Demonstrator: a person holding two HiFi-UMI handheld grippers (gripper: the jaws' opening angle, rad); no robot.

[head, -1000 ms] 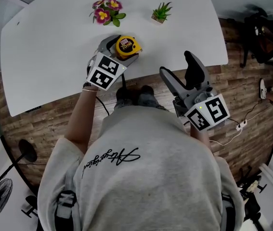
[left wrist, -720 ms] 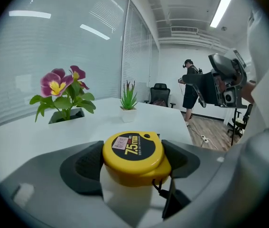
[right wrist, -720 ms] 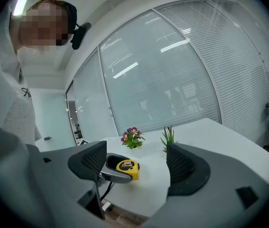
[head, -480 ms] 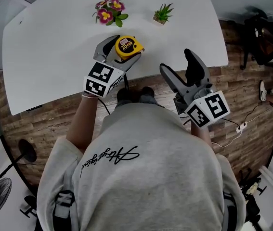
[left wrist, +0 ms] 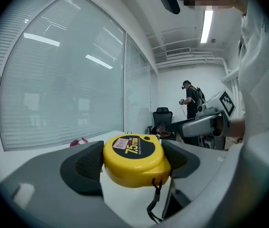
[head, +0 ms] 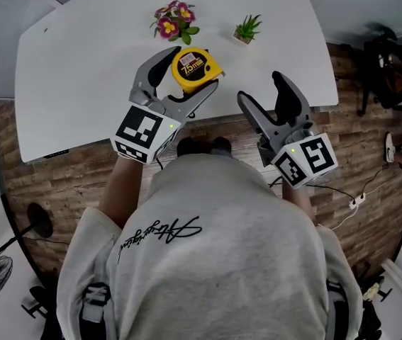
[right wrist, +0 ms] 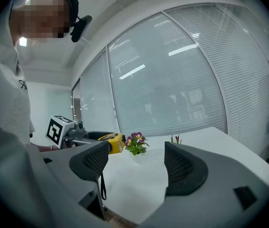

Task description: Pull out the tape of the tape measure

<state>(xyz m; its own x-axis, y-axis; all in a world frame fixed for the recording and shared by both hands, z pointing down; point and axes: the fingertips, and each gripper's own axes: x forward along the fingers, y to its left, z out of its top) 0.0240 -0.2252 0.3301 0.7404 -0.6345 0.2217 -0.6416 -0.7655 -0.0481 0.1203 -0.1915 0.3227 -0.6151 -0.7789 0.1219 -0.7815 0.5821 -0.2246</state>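
1. The left gripper (head: 188,71) is clamped on the tape measure (left wrist: 133,156). Its two pads press on opposite sides of the yellow case, with the label face turned up. A dark cord (left wrist: 155,198) hangs from the near side of the case.
2. The case is held above the near part of the white table (head: 80,69). It lies on the near side of the pink flowers (head: 174,21) and to the left of the small green plant (head: 247,28). It appears to be clear of the table surface.
3. The right gripper (head: 264,92) stands to the right of the case and apart from it, over the table's near edge. Its jaws are wide apart and have just been closing a little. Nothing lies between them.
4. The step in hand is judged to be bringing the right gripper to the free end of the tape.
   - No view shows the end hook, so the mouth of the case should be found first and turned toward the right gripper.
   - The hook is best pinched with the pad tips alone, keeping clear of the cord.
   - The pull should run straight along the line of the slot while the left grip holds firm, so the tape does not kink or the case twist.
5. Both grippers point away from the person, roughly level, with their marker cubes on the near side. The left forearm reaches out toward the table, while the right hand is held close to the body.
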